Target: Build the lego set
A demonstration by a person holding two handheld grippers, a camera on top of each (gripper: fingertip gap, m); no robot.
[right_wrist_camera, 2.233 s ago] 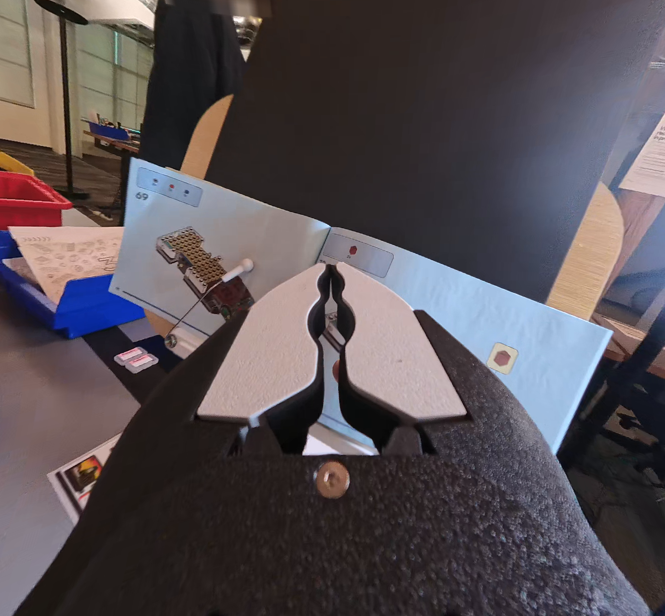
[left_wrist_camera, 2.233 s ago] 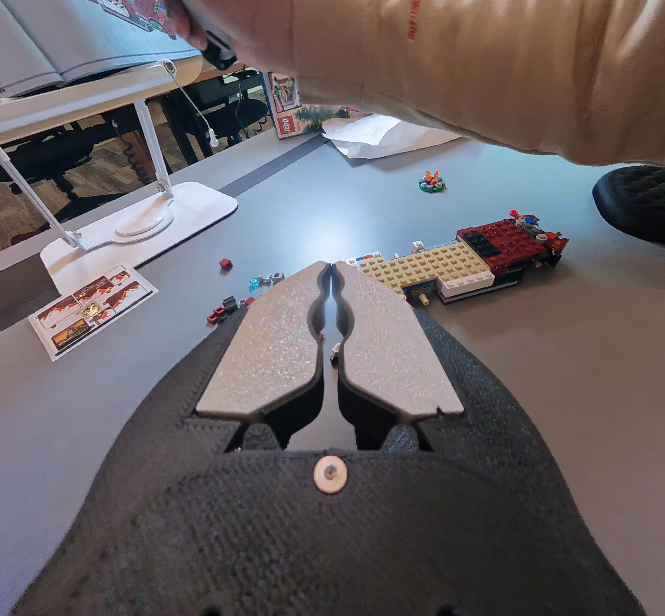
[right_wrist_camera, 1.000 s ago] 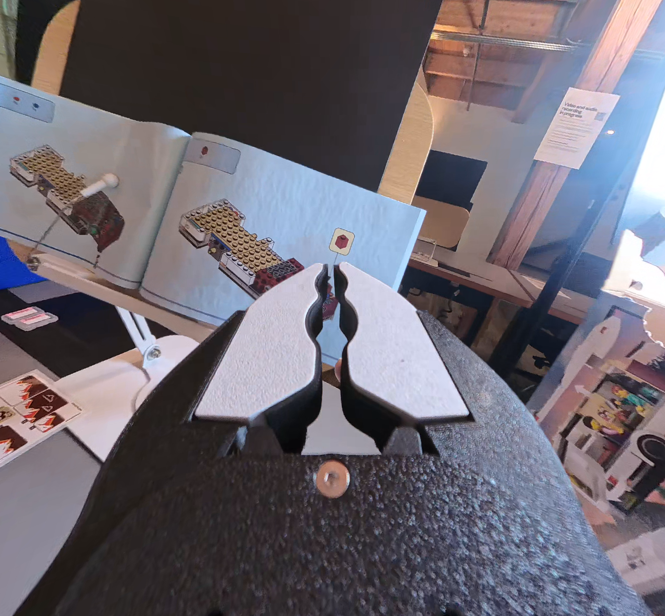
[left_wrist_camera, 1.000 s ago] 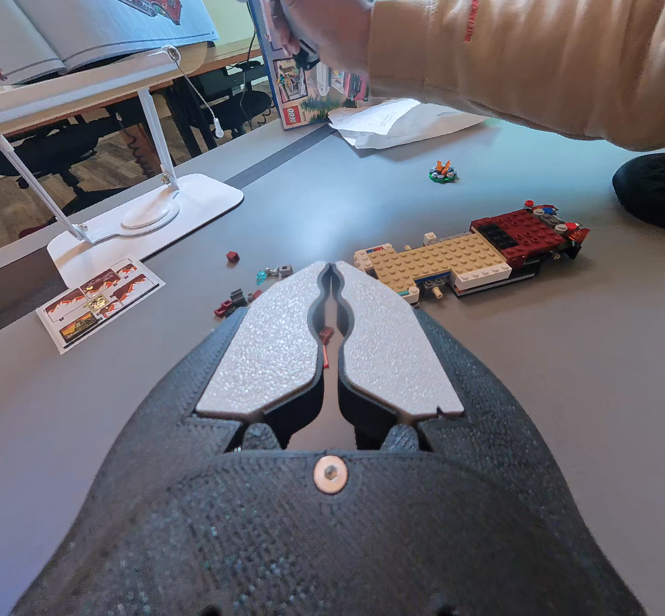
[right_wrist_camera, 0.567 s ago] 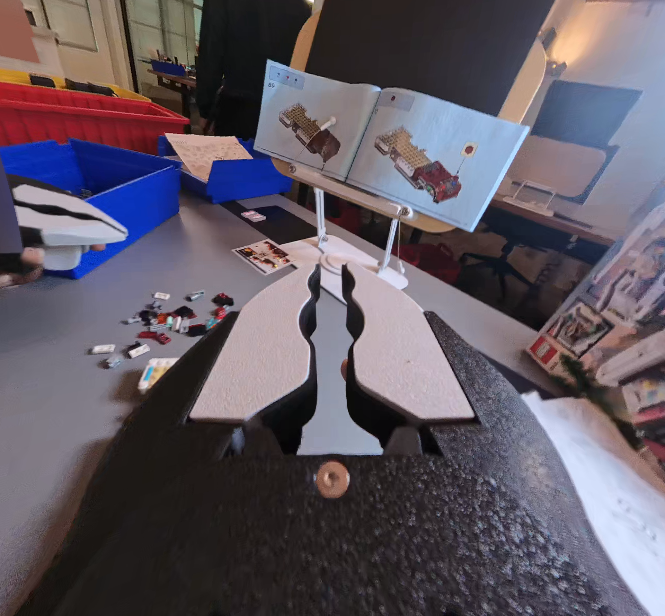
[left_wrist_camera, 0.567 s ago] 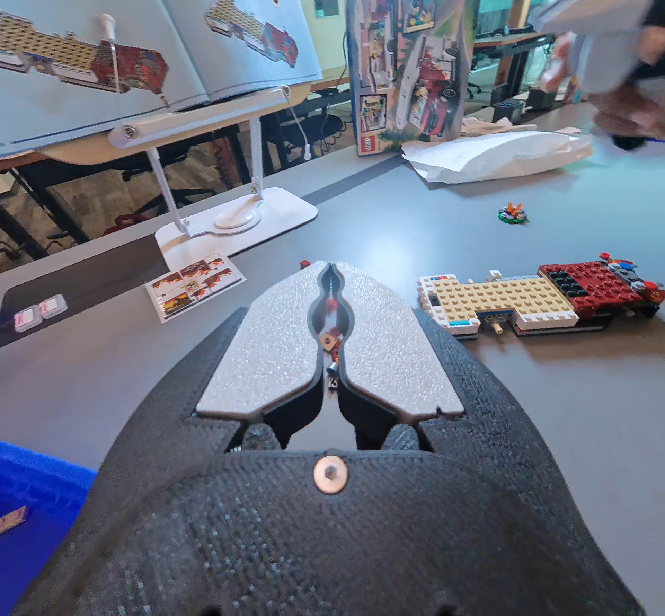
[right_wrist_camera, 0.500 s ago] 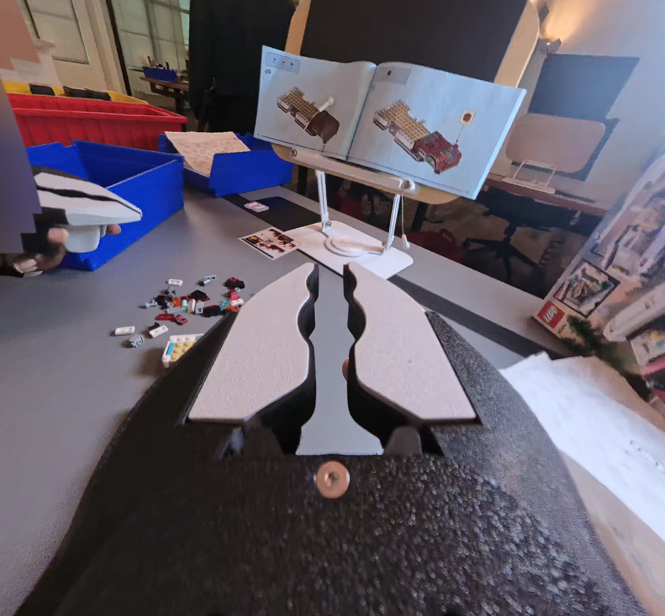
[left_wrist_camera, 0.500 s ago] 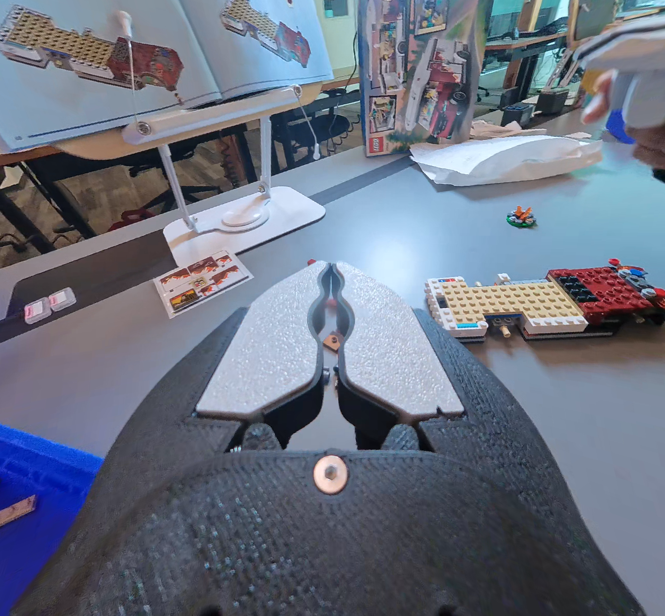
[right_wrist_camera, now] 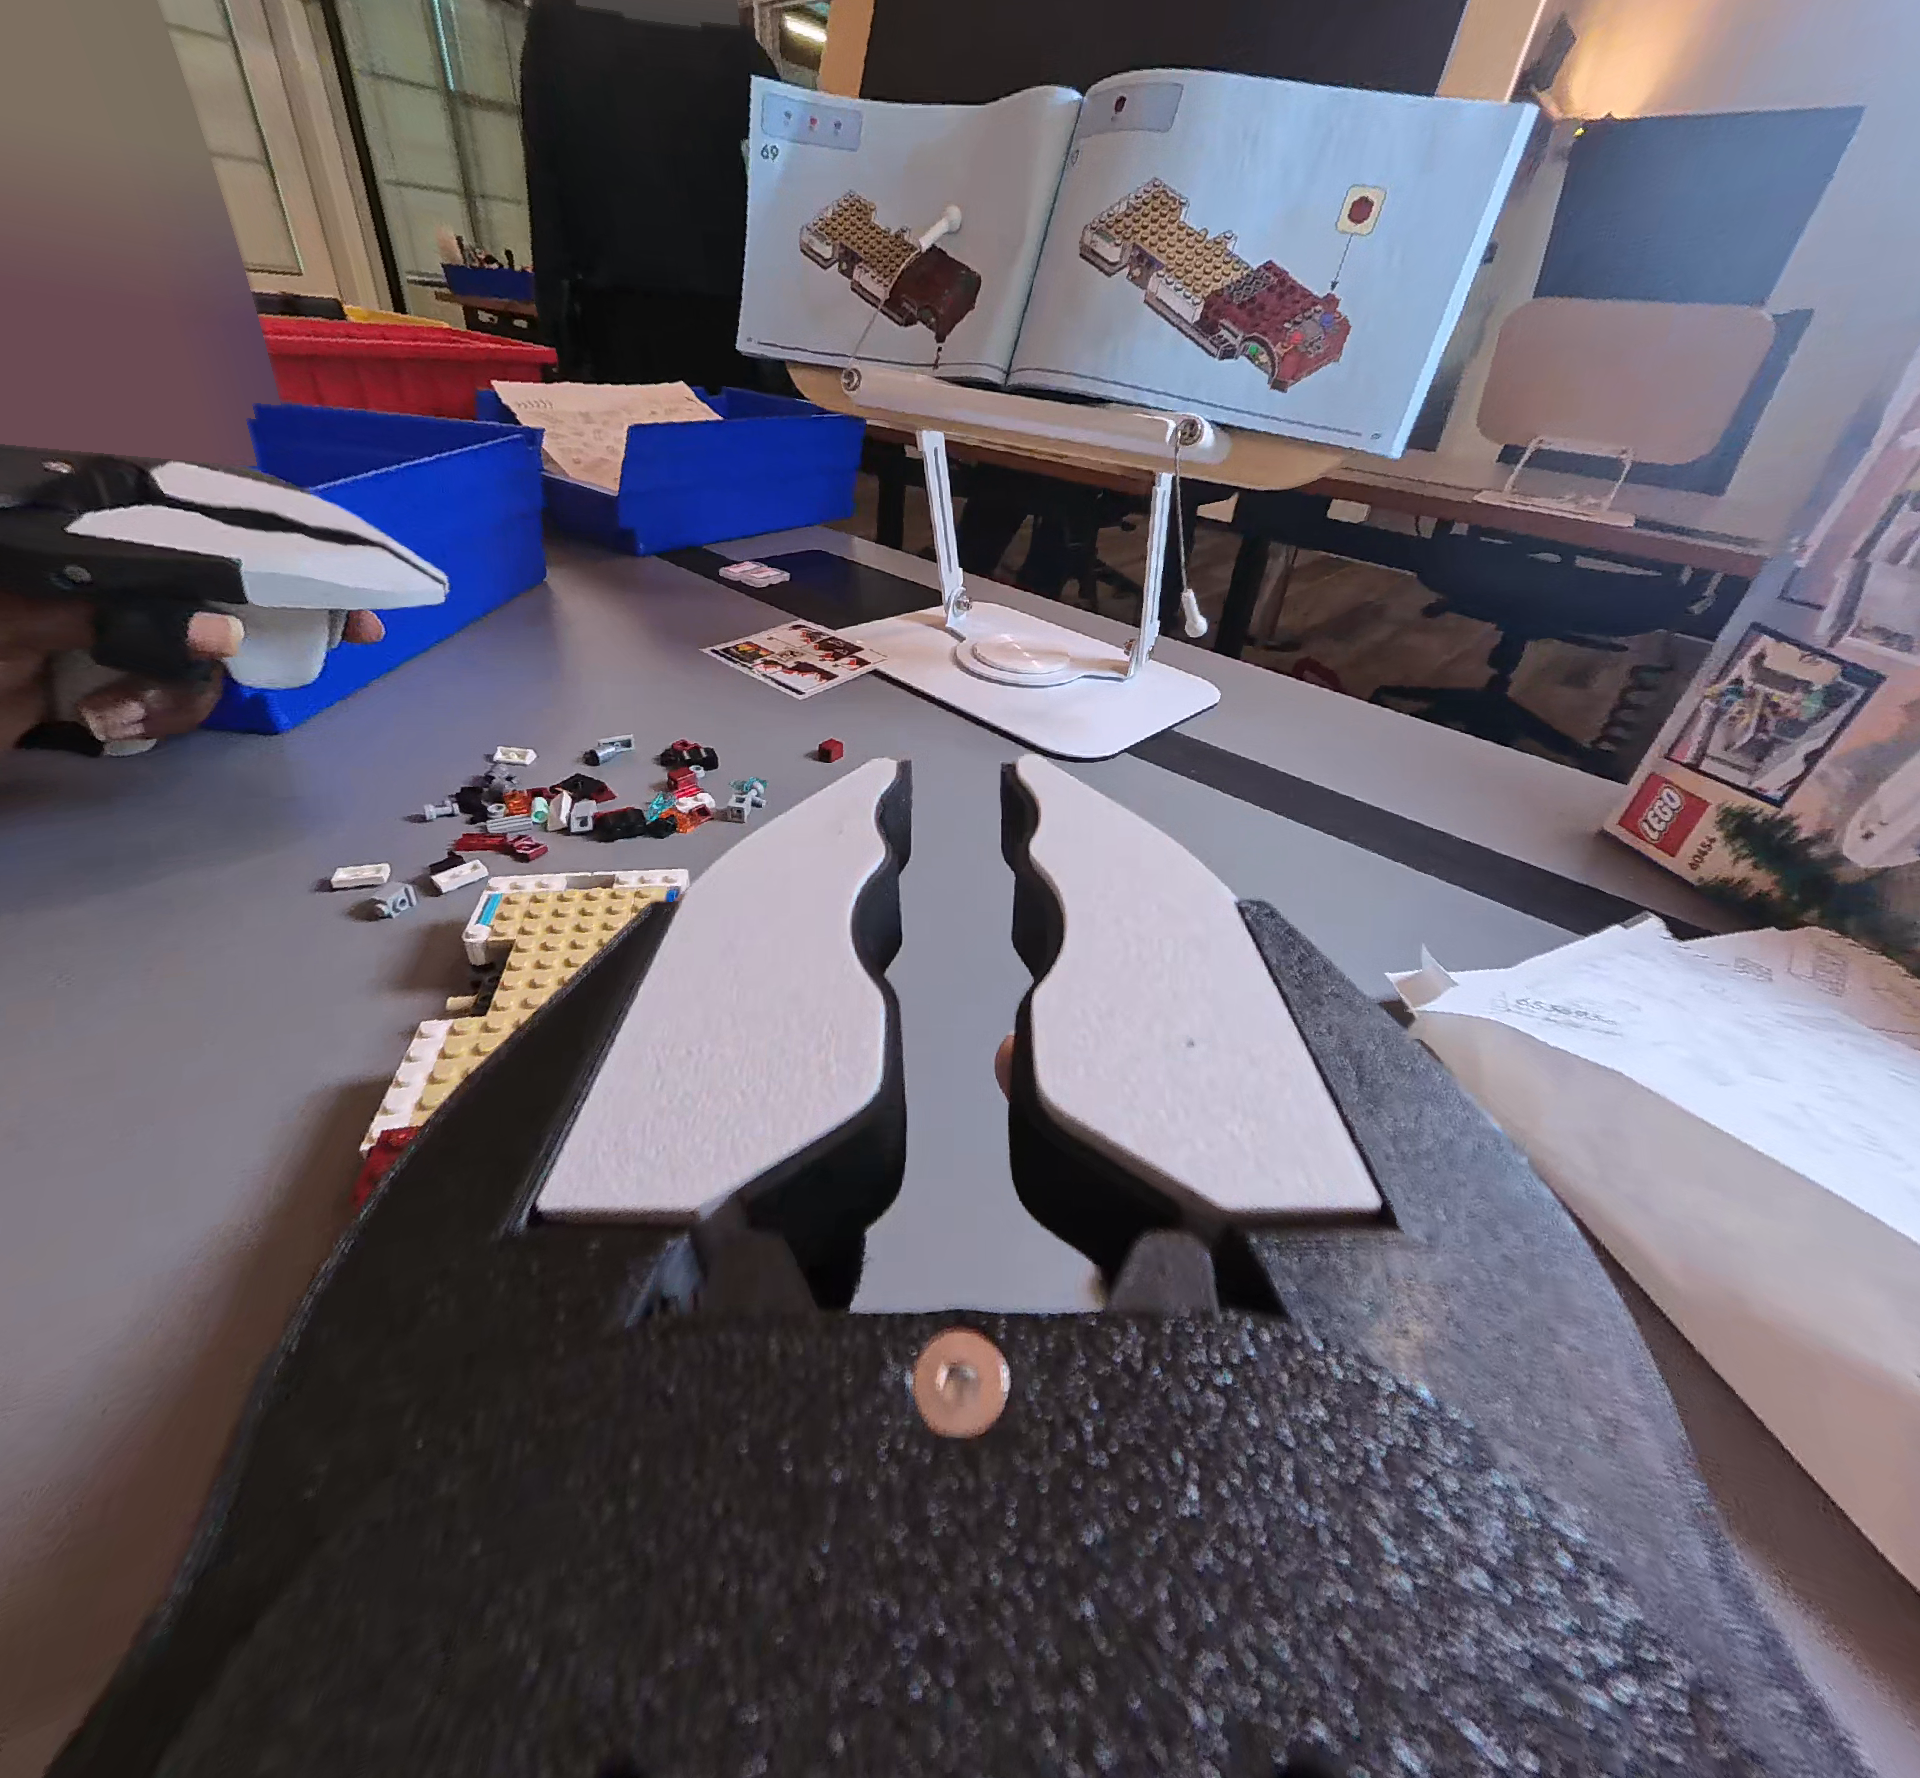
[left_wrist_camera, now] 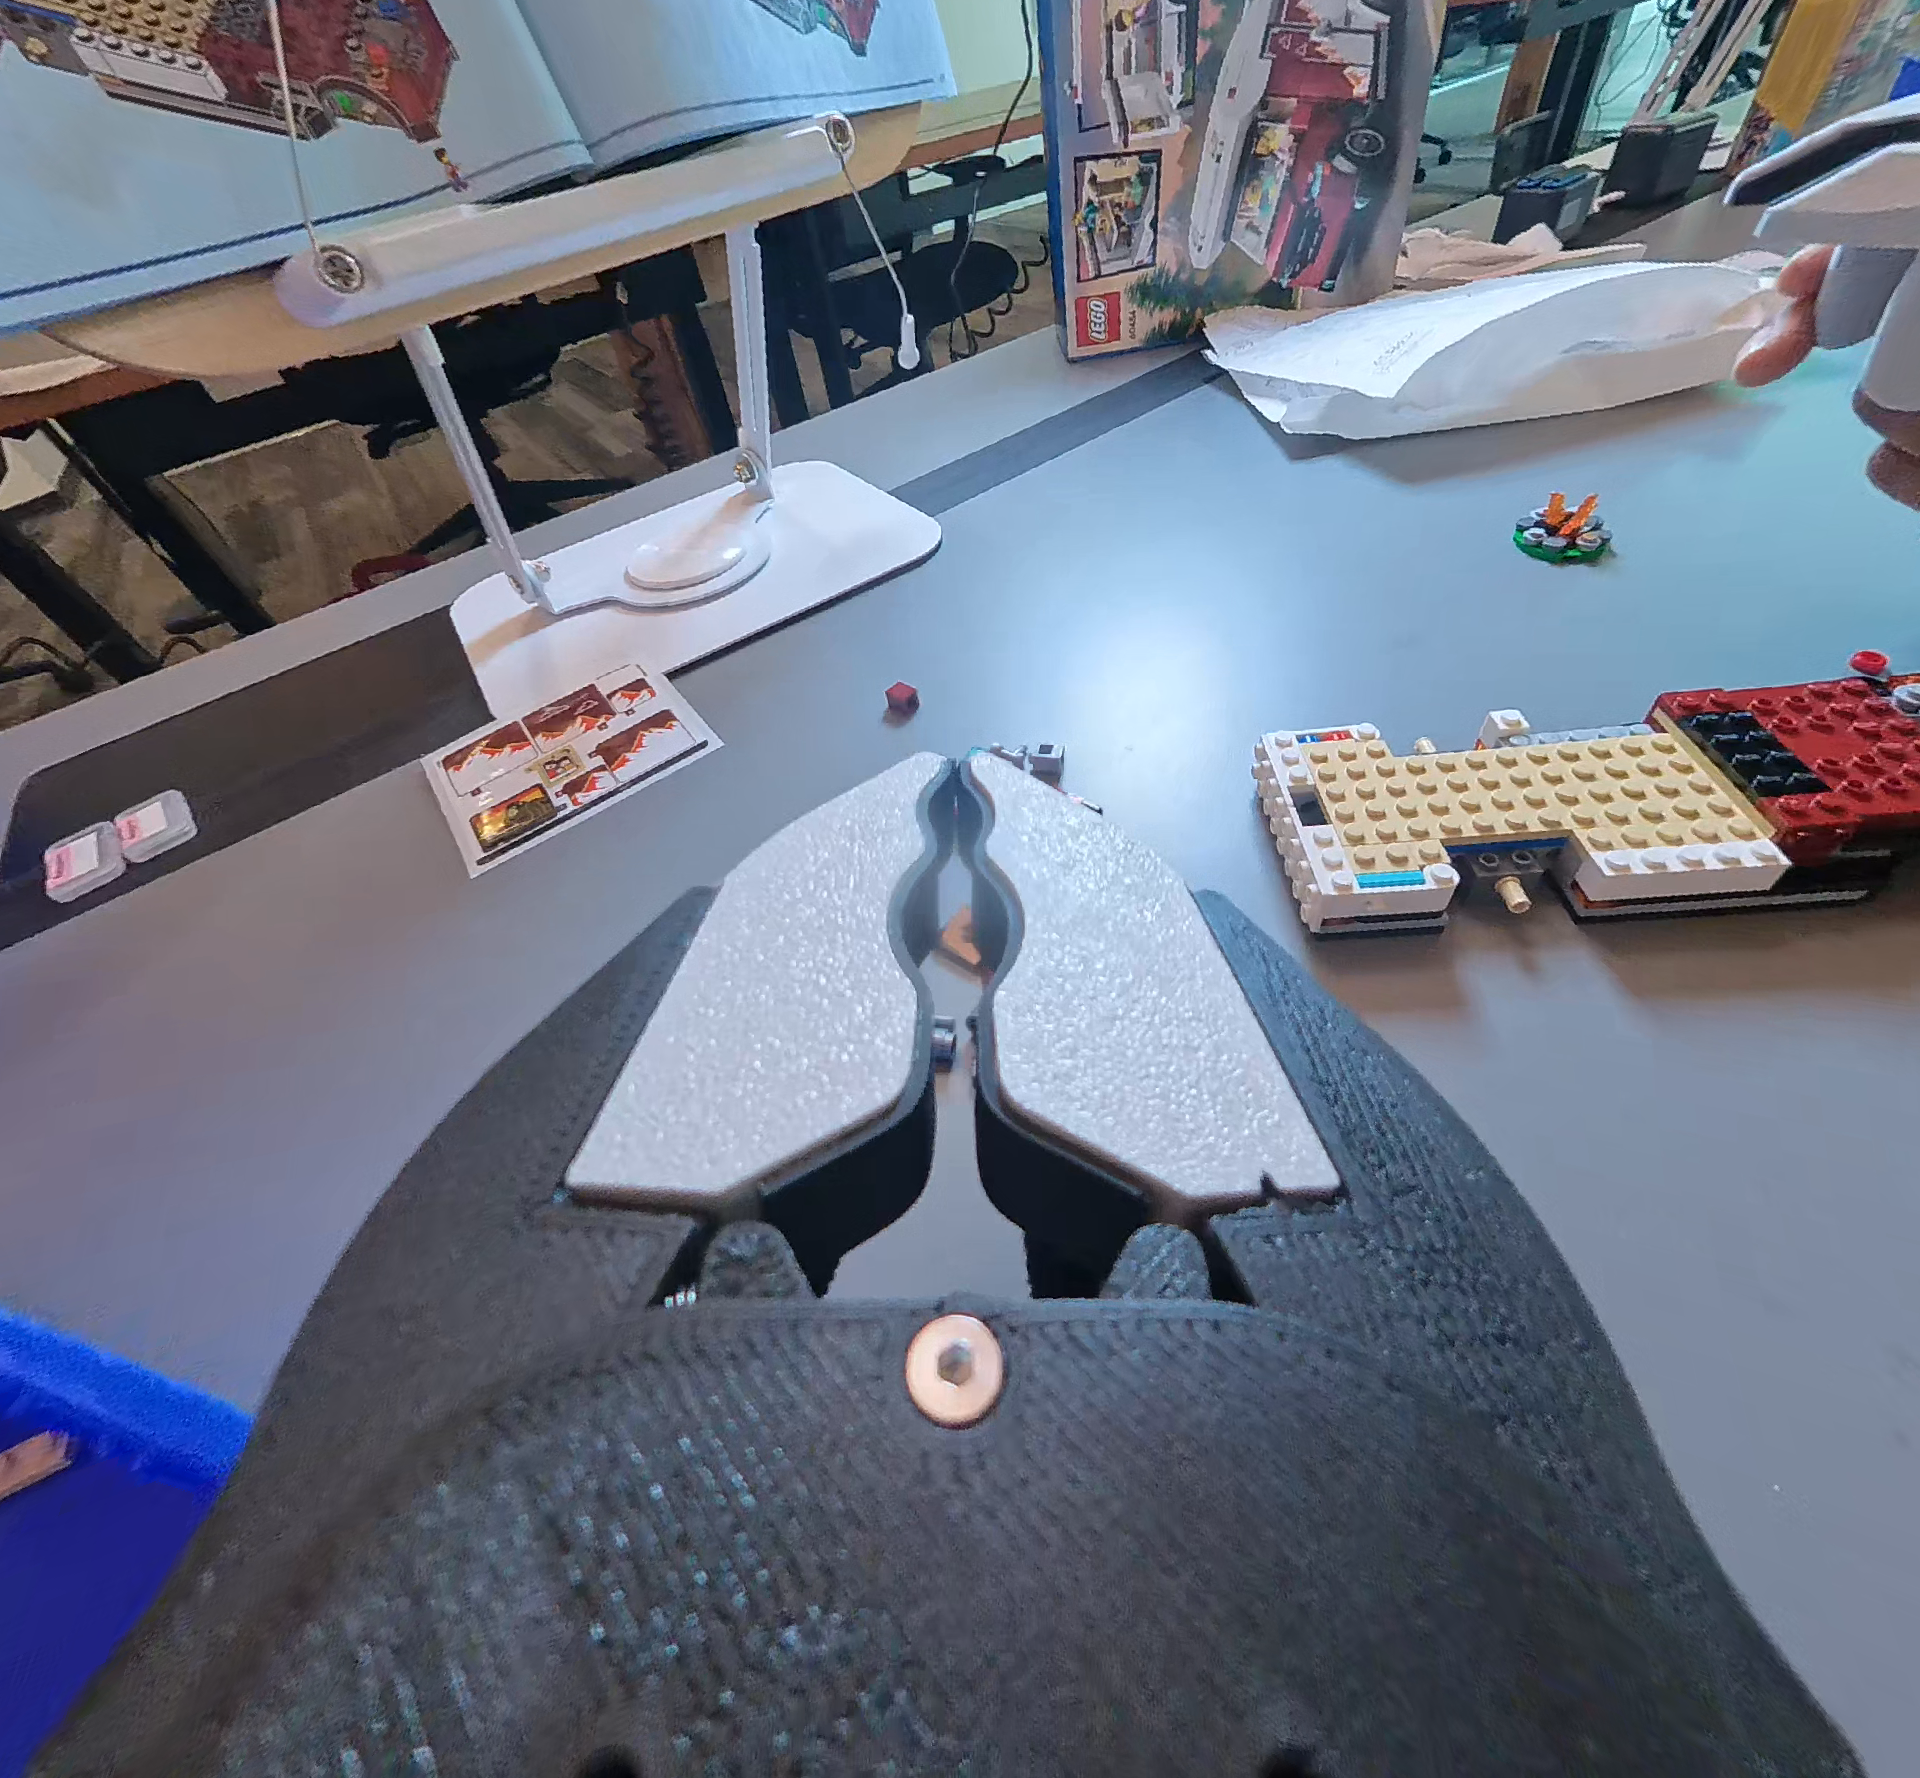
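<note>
At the far left of the right wrist view sit the blue bins on the grey table, with a red bin behind them; in front of the bins the left gripper hangs above the table, held in a hand, its fingers pressed together with nothing between the tips; just beside and below it lies a scatter of small loose bricks, red, black, grey, white and clear blue; a single dark red cube rests a little apart at the right of that scatter, near the sticker sheet; nearer the camera lies the tan and white brick model, its dark red end partly hidden behind the right gripper; the right gripper's fingers stand spread with bare table showing between them, touching nothing, the loose bricks nearest at its left; beyond it stands the white book stand carrying the open instruction booklet; to the right lie a white paper bag and the set's box. From the left wrist view, the model lies to the right of the closed fingers, the cube just ahead, and a small green disc with orange flames sits well apart, farther back.
</note>
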